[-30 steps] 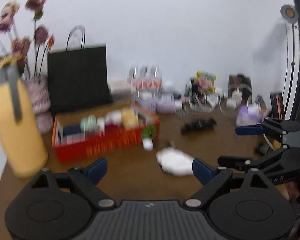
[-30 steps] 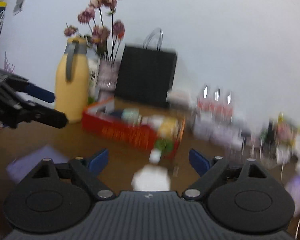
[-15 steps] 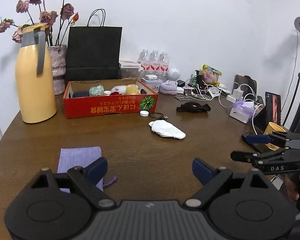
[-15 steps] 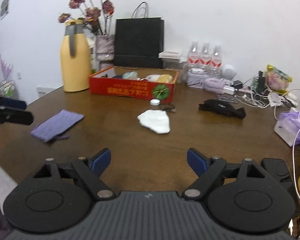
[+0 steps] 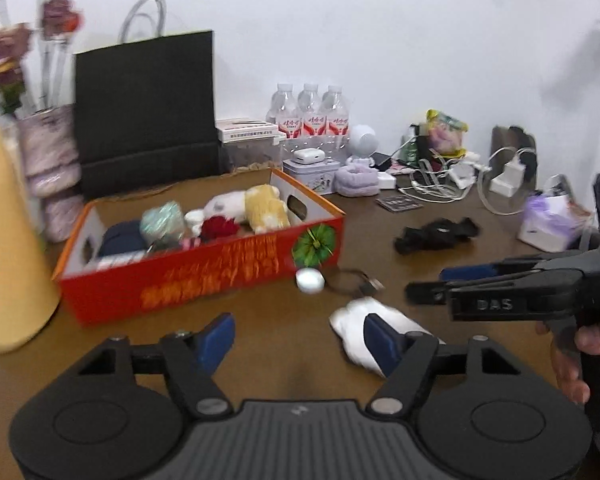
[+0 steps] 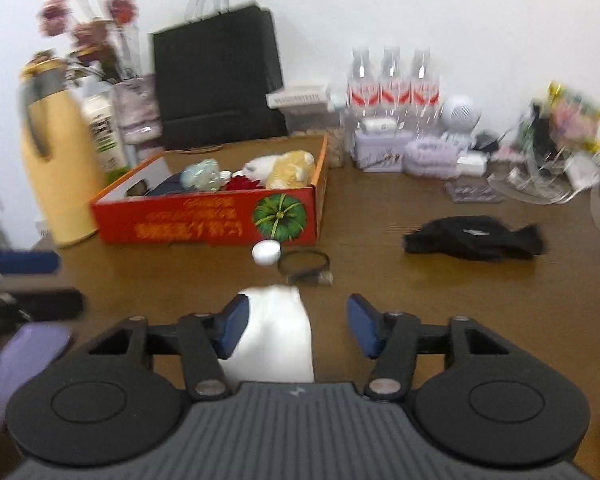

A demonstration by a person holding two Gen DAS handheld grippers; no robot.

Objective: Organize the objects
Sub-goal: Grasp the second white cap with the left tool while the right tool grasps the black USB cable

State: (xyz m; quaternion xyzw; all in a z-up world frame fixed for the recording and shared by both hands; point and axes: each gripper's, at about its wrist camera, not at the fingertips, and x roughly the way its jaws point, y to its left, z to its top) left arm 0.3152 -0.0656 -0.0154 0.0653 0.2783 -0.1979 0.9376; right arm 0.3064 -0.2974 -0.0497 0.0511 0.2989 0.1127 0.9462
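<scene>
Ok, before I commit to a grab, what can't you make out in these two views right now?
- White cloth: its near end is hidden under the right gripper body in the right wrist view.
- Red box: its printed text is too motion-blurred to read in either view.
- Purple pouch: smeared and cut off at the left edge of the right wrist view.
- Yellow jug: cropped by the left edge of the left wrist view.

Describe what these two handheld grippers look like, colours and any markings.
Both grippers, left and right, are matte black plastic with blue finger pads, round disc housings, silver pivot screws and a ribbed grey centre. The right one's side reads DAS. No cables visible.
</scene>
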